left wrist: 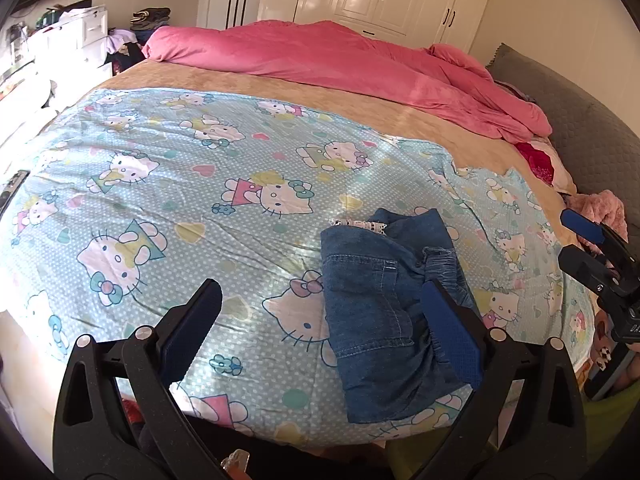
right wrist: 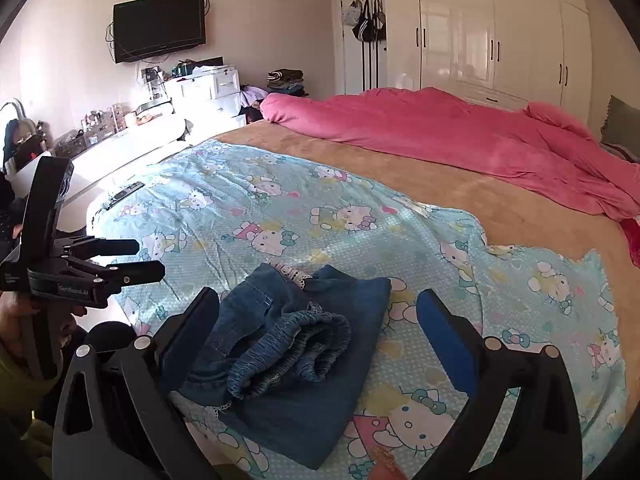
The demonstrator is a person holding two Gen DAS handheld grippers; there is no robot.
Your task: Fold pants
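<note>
Small blue denim pants (left wrist: 380,320) with an elastic waistband and white lace trim lie folded into a compact bundle on the blue cartoon-cat sheet (left wrist: 180,184) near the bed's front edge; they also show in the right wrist view (right wrist: 296,344). My left gripper (left wrist: 320,312) is open and empty, its right finger (left wrist: 452,328) over the pants' right side. My right gripper (right wrist: 316,328) is open and empty, hovering just above the bundle. Each gripper shows in the other's view: the right one (left wrist: 576,244) and the left one (right wrist: 150,258).
A pink duvet (left wrist: 340,60) is bunched across the far side of the bed on a tan blanket (left wrist: 320,96). A remote (right wrist: 124,194) lies at the sheet's left edge. A grey headboard (left wrist: 580,120) is at right. White wardrobes (right wrist: 480,32) and a cluttered dresser (right wrist: 200,84) stand beyond.
</note>
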